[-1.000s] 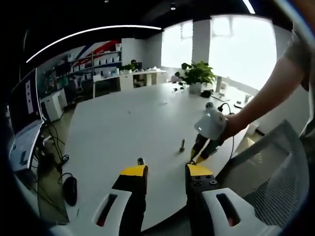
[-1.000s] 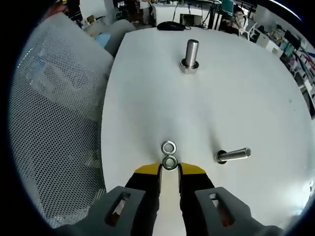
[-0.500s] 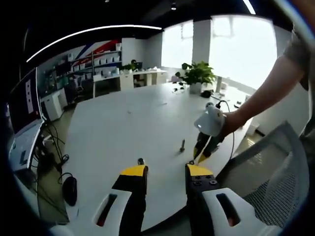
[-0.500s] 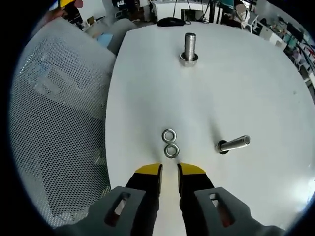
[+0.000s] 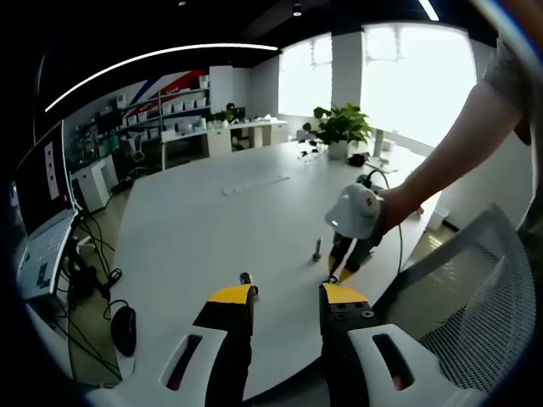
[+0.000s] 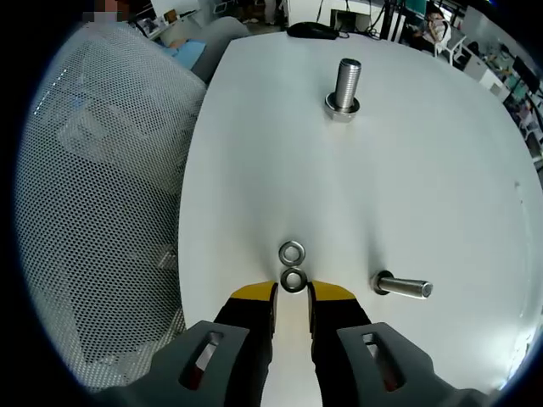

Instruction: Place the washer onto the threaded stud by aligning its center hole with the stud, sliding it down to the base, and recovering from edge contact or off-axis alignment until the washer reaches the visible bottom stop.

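No legible text, labels, brand marks, numbers or signs appear in either view. In the left gripper view, the far wall graphic (image 5: 174,87) at left shows red and blue stripes without readable characters, and the monitor (image 5: 42,174) at the left edge carries a pale panel too small to read. In the right gripper view, nothing carries readable lettering.

Each handheld gripper has a pale grey slotted body and black fingers (image 6: 254,318) capped in yellow; a person's short grey sleeve (image 5: 515,78) shows above a bare arm.
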The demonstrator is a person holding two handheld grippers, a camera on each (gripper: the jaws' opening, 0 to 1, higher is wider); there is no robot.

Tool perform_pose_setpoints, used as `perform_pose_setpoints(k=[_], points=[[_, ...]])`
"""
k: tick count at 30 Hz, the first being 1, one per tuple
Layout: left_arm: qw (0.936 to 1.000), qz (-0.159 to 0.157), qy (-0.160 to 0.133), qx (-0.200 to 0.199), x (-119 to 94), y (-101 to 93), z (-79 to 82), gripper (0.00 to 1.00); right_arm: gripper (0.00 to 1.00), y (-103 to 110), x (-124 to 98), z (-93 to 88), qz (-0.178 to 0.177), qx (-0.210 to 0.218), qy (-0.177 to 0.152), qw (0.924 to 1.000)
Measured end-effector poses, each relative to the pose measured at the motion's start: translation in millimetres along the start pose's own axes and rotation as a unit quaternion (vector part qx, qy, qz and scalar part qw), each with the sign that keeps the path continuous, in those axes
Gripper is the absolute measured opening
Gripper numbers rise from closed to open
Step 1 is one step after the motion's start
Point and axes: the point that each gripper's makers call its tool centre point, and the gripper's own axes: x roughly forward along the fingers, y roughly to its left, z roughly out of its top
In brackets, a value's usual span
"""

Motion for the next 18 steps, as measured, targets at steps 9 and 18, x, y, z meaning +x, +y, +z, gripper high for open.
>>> perform_pose_setpoints(k=[9, 18], points=[[1.0, 0.003, 0.0, 0.004, -0.2, -0.2, 0.2, 0.29, 0.16, 1.5, 2.5, 2.5, -0.012, -0.054, 0.046, 0.9974], [0.9999, -0.001, 0.006, 0.011, 0.6, -2.6, -1.6, 0.28, 0.15, 1.2, 2.7, 0.9, -0.006, -0.081, 0.086, 0.9929]])
